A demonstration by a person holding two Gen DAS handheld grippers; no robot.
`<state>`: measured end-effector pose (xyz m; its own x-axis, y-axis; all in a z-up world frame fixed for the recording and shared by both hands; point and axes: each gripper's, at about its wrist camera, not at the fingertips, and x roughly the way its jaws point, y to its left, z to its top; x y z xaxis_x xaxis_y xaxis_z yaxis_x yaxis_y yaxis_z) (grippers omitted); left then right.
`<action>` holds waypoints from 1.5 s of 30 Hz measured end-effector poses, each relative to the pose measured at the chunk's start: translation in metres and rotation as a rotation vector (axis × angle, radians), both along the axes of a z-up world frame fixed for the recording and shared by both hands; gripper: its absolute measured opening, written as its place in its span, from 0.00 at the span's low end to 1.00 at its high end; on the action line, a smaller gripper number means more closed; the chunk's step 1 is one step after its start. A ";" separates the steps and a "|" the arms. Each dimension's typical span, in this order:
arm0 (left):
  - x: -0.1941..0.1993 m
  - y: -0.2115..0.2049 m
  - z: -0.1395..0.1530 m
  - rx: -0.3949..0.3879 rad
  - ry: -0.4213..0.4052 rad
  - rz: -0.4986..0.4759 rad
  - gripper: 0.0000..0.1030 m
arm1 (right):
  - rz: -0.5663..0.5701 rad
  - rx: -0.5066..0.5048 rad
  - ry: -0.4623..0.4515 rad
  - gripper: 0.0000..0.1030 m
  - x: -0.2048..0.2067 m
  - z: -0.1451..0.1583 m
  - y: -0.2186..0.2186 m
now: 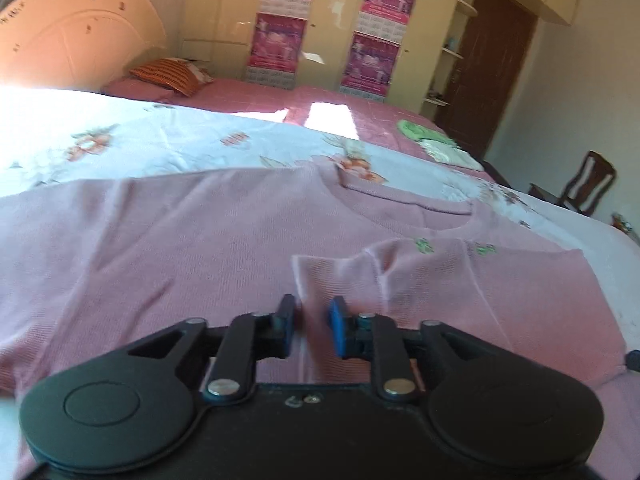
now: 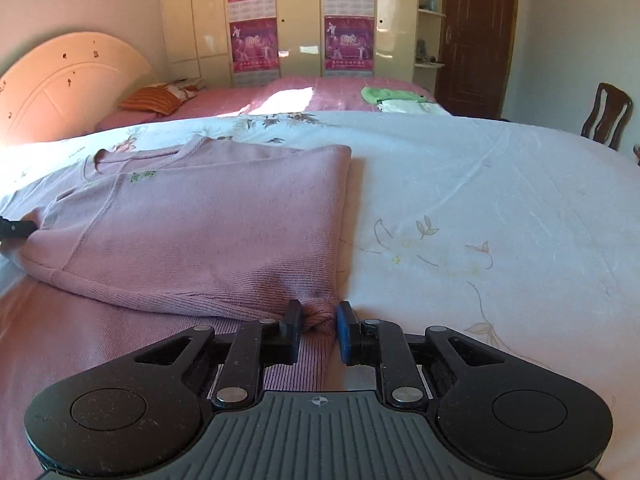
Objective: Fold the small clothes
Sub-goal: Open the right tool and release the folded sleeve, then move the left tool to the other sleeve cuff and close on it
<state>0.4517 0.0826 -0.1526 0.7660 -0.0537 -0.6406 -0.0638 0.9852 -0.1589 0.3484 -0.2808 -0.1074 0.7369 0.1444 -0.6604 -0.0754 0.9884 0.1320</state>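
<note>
A small pink knit sweater (image 1: 180, 240) lies on the floral white bedspread (image 1: 160, 140); it also shows in the right wrist view (image 2: 208, 232), partly folded over itself. My left gripper (image 1: 312, 316) is shut on a fold of the sweater's sleeve, with pink cloth pinched between the jaws. My right gripper (image 2: 318, 320) is shut on the sweater's folded lower corner. The tip of the left gripper (image 2: 16, 228) shows at the far left edge of the right wrist view, at the sweater's sleeve.
A folded green and white pile (image 2: 396, 100) sits on the pink bed cover (image 2: 320, 96) behind. An orange striped pillow (image 2: 156, 100) lies by the headboard (image 2: 60, 80). A wardrobe, a brown door and a wooden chair (image 2: 604, 116) stand beyond the bed.
</note>
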 end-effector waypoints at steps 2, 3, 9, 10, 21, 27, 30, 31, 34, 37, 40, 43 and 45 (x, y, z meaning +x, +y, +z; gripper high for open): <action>-0.007 0.001 0.014 0.025 -0.062 0.030 0.32 | -0.017 0.027 -0.037 0.17 0.001 0.006 -0.006; -0.008 -0.002 0.018 0.007 -0.078 0.007 0.32 | -0.010 0.034 -0.051 0.17 0.004 0.007 -0.005; 0.023 -0.068 0.007 0.098 -0.063 -0.194 0.41 | 0.068 -0.025 -0.005 0.17 0.062 -0.010 0.023; 0.032 -0.066 0.002 0.095 -0.039 -0.176 0.40 | 0.059 -0.014 -0.007 0.17 0.072 -0.011 0.021; 0.052 -0.047 -0.010 0.067 -0.004 -0.132 0.42 | 0.039 -0.033 0.031 0.17 0.164 -0.018 0.009; 0.004 -0.044 -0.006 0.163 -0.006 -0.180 0.47 | 0.079 -0.068 0.014 0.17 0.077 -0.018 0.006; -0.016 -0.043 0.006 0.154 -0.039 -0.157 0.45 | 0.058 -0.067 -0.007 0.17 0.046 -0.015 0.005; -0.021 -0.044 0.010 0.137 -0.048 -0.154 0.45 | 0.045 -0.049 -0.019 0.17 0.038 -0.008 0.005; -0.038 -0.060 0.018 0.142 -0.088 -0.201 0.47 | 0.039 -0.004 -0.075 0.17 0.018 0.006 0.009; -0.026 -0.067 -0.003 0.148 0.042 -0.224 0.51 | 0.061 -0.084 0.038 0.17 0.019 -0.013 0.024; -0.032 -0.059 0.006 0.123 -0.001 -0.203 0.52 | 0.040 -0.090 -0.007 0.17 0.011 -0.002 0.029; -0.027 -0.051 -0.004 0.117 0.041 -0.204 0.58 | 0.026 -0.087 -0.037 0.17 0.005 -0.001 0.032; -0.028 -0.047 -0.003 0.114 0.026 -0.204 0.59 | 0.038 -0.121 0.032 0.17 0.011 -0.017 0.040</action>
